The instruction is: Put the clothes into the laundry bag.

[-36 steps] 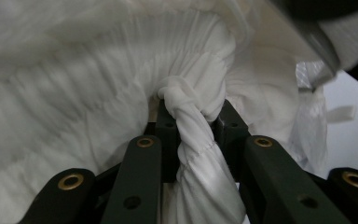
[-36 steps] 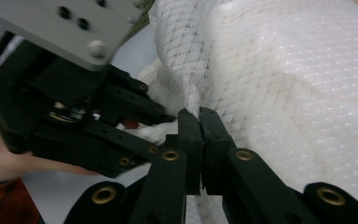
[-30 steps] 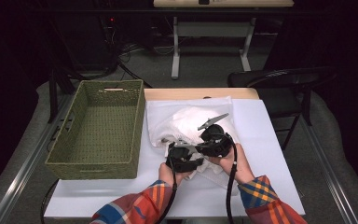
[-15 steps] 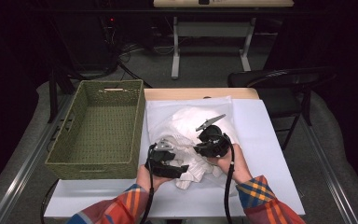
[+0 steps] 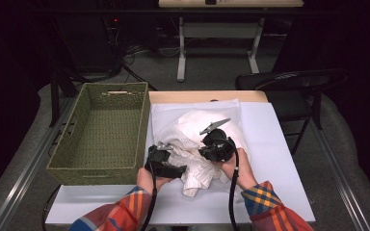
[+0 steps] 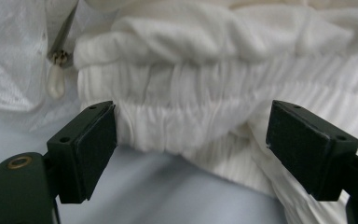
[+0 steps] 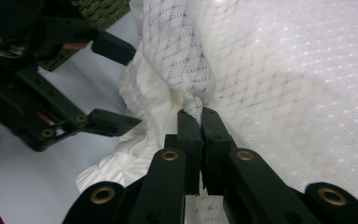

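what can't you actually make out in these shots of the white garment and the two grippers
- High view: where the crumpled white fabric garment meets the right gripper; gripper body and hand cover it.
- Right gripper view: how much lace sits between the shut jaws; the jaws hide it.
- Left gripper view: the garment's overall shape; the top and right edges cut off its ribbed band.
- High view: the woven green basket, inside of its near wall; the rim hides it.

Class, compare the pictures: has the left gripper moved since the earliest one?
Yes. The left gripper has slid left, away from the right gripper and toward the basket, its fingers opening off the white garment.
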`<state>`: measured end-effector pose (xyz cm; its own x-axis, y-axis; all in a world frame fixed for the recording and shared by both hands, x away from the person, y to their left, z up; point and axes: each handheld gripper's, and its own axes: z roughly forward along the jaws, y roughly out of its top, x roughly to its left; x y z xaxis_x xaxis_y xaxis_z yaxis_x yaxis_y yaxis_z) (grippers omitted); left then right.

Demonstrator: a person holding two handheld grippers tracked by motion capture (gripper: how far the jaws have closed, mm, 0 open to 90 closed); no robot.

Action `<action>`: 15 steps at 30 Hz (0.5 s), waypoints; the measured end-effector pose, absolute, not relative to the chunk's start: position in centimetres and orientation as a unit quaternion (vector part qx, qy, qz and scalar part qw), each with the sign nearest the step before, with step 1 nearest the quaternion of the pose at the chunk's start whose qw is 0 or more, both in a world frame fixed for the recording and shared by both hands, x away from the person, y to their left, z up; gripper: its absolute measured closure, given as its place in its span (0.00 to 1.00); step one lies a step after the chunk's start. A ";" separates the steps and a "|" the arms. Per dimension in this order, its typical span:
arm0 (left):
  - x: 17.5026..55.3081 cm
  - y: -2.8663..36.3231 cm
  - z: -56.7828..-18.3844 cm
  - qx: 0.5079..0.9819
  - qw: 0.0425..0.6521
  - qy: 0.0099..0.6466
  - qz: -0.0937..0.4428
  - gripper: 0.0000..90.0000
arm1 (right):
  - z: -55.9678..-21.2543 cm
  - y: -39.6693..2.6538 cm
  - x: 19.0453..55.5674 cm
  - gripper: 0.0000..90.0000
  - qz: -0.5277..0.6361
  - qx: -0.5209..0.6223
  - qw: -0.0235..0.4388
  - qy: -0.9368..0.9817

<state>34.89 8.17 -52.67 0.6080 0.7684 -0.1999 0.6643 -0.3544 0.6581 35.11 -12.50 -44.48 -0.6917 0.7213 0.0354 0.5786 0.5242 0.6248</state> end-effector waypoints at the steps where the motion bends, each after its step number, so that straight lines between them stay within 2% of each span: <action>1: 35.2 8.1 -52.8 0.819 0.366 0.436 0.070 0.19 | -44.4 -12.6 35.1 0.98 0.312 0.376 0.116 0.865; 5: 36.2 8.0 -53.3 0.807 0.396 0.435 0.048 0.32 | -44.2 -12.9 35.0 0.99 0.319 0.378 0.113 0.862; 9: 36.8 8.0 -53.6 0.798 0.421 0.431 0.032 0.60 | -43.9 -12.9 35.0 0.99 0.324 0.376 0.110 0.861; 12: 36.9 7.4 -53.6 0.795 0.434 0.423 0.023 0.76 | -43.6 -12.6 34.8 0.99 0.332 0.374 0.104 0.860; 15: 36.8 6.6 -53.4 0.797 0.442 0.411 0.026 0.82 | -43.1 -12.5 34.5 0.99 0.337 0.371 0.104 0.859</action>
<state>36.83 6.64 -53.40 0.6602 0.6786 -0.3218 0.6326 -0.2715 0.7253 34.49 -12.53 -43.12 -0.7031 0.7075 0.0708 0.5673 0.4982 0.6558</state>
